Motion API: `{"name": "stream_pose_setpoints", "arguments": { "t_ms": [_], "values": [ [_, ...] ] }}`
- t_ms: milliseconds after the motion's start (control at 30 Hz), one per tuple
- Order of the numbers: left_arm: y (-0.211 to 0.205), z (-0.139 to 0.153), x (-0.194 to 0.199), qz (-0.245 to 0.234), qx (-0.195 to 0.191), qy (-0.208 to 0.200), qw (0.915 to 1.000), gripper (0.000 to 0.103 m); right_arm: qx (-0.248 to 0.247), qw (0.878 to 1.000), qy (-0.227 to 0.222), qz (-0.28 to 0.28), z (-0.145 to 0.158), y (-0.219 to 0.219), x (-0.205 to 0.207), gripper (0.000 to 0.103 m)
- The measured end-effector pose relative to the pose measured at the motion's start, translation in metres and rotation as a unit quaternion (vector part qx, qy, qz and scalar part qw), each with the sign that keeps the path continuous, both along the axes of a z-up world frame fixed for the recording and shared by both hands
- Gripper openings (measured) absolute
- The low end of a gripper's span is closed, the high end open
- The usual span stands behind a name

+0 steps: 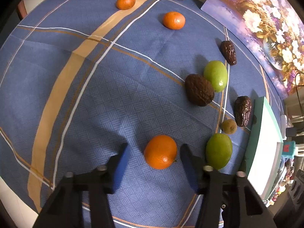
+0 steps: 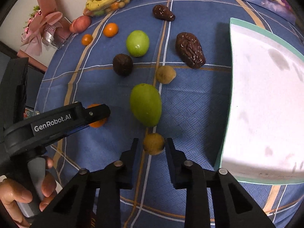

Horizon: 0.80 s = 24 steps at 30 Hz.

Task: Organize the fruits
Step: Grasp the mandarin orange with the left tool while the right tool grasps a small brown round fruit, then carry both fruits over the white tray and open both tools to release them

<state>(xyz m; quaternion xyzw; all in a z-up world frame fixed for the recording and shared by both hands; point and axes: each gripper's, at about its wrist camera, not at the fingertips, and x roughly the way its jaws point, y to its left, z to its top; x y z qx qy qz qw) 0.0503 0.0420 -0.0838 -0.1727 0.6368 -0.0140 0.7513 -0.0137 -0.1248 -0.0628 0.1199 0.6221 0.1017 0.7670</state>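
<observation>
Open blue cloth (image 1: pixel 95 98) leftward, fruit cluster and white tray (image 2: pixel 266 98) crowding right

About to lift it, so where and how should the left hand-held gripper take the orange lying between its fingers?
Grip the orange across its widest middle, coming from above with the left hand-held gripper, one finger on each side. It is round and sits free on the blue cloth, but the green fruit lies close on its right, so keep that finger tight to the orange.

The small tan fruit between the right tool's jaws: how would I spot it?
Start at the white tray and go left to the large green fruit. Just below it sits the small tan fruit, round, dull and brownish-yellow, with black jaws on either side.
</observation>
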Motion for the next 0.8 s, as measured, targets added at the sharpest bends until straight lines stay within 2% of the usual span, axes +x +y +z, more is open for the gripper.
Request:
{"name": "stream_pose_setpoints", "arguments": {
  "t_ms": [67,100,233,567,667,800],
  "values": [
    [0.001,-0.001,-0.001,0.001,-0.009,0.001,1.0000,0.037,0.000,1.000,-0.001,0.000,0.000,-0.001,0.000,0.025],
    [0.002,-0.001,-0.002,0.003,-0.011,0.001,0.9999,0.036,0.000,1.000,-0.003,0.000,0.001,-0.001,-0.001,0.025],
    [0.009,0.002,-0.007,0.008,-0.023,-0.010,0.9997,0.035,0.005,1.000,-0.014,-0.004,0.006,-0.002,-0.002,0.025],
    [0.016,0.059,-0.027,-0.002,-0.034,-0.081,0.9962,0.035,-0.006,0.996,-0.080,-0.032,0.042,-0.016,-0.010,0.025],
    [0.013,0.073,-0.027,-0.004,-0.035,-0.092,0.9952,0.035,-0.004,0.995,-0.091,-0.050,0.050,-0.029,-0.011,0.025],
    [-0.005,0.083,-0.017,-0.016,-0.044,-0.098,0.9940,0.035,-0.026,0.992,-0.097,-0.077,0.056,-0.047,-0.007,0.025]
  ]
}}
